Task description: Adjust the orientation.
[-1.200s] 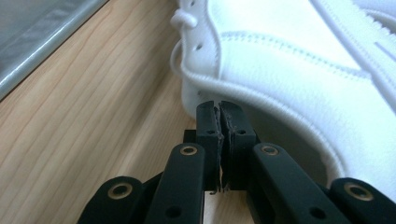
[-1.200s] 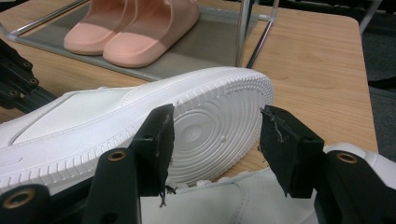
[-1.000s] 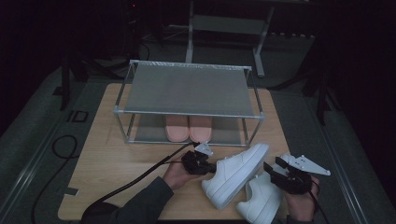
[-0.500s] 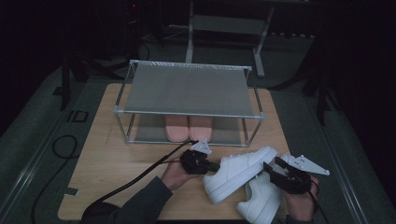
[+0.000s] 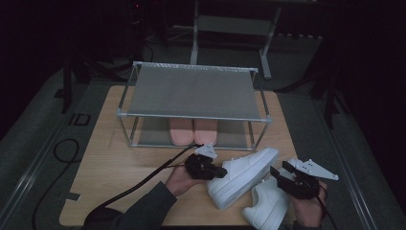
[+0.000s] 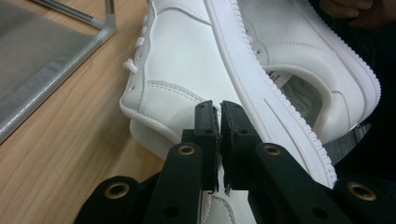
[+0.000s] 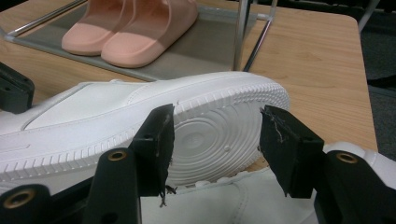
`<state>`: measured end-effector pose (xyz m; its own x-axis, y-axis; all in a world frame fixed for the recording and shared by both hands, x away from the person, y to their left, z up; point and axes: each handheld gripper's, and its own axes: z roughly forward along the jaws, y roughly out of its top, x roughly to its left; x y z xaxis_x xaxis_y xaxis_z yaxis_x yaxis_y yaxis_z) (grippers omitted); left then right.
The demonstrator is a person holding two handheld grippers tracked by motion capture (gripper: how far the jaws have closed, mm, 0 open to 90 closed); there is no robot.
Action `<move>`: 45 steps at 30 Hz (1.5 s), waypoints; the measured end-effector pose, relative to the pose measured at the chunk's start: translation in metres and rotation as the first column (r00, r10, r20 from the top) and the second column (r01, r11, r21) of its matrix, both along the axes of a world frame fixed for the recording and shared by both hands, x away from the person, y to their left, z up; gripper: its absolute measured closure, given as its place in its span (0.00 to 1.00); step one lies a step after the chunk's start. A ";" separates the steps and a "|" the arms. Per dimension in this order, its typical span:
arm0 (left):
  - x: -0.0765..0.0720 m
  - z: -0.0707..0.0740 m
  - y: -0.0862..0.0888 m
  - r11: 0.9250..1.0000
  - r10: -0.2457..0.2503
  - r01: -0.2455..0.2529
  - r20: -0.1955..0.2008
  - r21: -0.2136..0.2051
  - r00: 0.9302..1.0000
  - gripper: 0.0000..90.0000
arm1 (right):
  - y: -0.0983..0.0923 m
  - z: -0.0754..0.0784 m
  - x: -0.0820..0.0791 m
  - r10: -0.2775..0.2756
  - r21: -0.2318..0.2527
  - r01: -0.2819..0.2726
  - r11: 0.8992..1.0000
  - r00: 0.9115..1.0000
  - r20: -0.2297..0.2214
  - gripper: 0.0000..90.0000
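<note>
A: Change since a second back: the lifted white sneaker (image 5: pixel 242 175) has tipped further, its toe now pointing toward the table's right edge and its sole turned to the near edge. The left gripper (image 5: pixel 210 171) has shifted only slightly.

B: Left jaws?

A: Nearly together, pinching the heel collar of that sneaker; they have just been opening a little, with the collar leather between them. The left gripper view shows a thin slit between the pads (image 6: pixel 208 123).

B: Right gripper (image 5: pixel 282 176)?

A: It sits as before near the table's near-right corner, jaws standing wide, nothing between the pads. Its view looks past them at the lifted sneaker's toe sole.

B: Second sneaker (image 5: pixel 268 206)?

A: Lying on the table at the near edge, just under and right of the lifted one, seemingly unmoved.

B: Materials.

A: Sneakers: smooth white leather with stitched seams, white laces, ribbed rubber sidewall, concentric rings moulded under the toe. Table (image 5: pixel 119 163): pale wood grain, rounded corners. Shoe rack (image 5: pixel 194 91): thin metal tube frame, two grey mesh-like shelves, rectangular. Slippers (image 5: pixel 193 132): matte pink foam, rounded toes.

B: Counts.

A: Two white sneakers, two pink slippers side by side on the rack's lower shelf, one rack mid-table toward the far edge, two grippers, each with a black cable (image 5: pixel 139 184).
</note>
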<state>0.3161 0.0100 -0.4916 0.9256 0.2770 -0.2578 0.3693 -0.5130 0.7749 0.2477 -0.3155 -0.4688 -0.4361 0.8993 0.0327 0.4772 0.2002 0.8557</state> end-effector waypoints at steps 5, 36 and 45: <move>-0.006 -0.001 -0.002 1.000 -0.019 0.019 0.007 0.015 1.000 0.96 | 0.002 0.000 0.001 0.003 -0.003 -0.003 1.000 1.000 0.000 0.49; -0.023 0.000 0.002 0.999 -0.011 0.010 0.023 0.042 1.000 1.00 | 0.023 -0.002 0.006 0.026 -0.064 -0.026 0.998 1.000 -0.001 0.53; -0.029 0.002 -0.011 0.999 -0.040 0.040 0.018 0.022 0.999 1.00 | 0.029 -0.001 0.007 0.045 -0.071 -0.045 0.996 0.999 0.003 0.55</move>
